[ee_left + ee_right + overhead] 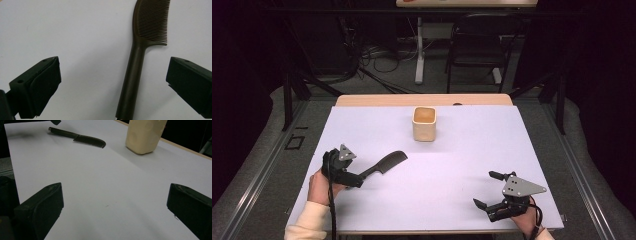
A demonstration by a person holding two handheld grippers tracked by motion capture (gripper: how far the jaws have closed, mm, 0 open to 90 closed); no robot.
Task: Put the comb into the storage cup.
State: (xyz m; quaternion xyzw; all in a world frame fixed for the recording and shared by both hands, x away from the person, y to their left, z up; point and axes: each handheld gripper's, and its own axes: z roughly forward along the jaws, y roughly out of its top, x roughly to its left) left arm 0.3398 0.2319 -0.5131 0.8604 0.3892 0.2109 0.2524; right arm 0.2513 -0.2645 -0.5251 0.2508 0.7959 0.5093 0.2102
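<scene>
1. The right gripper [490, 189] sits at the near right of the table [462, 165], jaws spread wide with nothing between them; it is well apart from everything else and, by the look of it, has no part in this step.
2. The left gripper [357, 177] is at the near left, held in the person's left hand [318, 186]. Its jaws stand wide apart and grasp nothing; in the left gripper view the pads [46, 86] are clear of the handle on both sides.
3. The comb [386, 163] lies flat on the table just beyond that gripper, handle end toward it and teeth pointing far and right. Its handle runs between the open jaws (nearer the right one in the left gripper view).
4. The step in hand looks like a grasp of the comb by its handle. To do it well, the person should centre the handle between the pads, lower until the pads flank it, then close squarely on the handle and not on the teeth.
5. The cup [424, 124] stands upright toward the far middle, well apart from the comb. If the comb is bound for it, a grip low on the handle would leave the toothed end free to go in first.
</scene>
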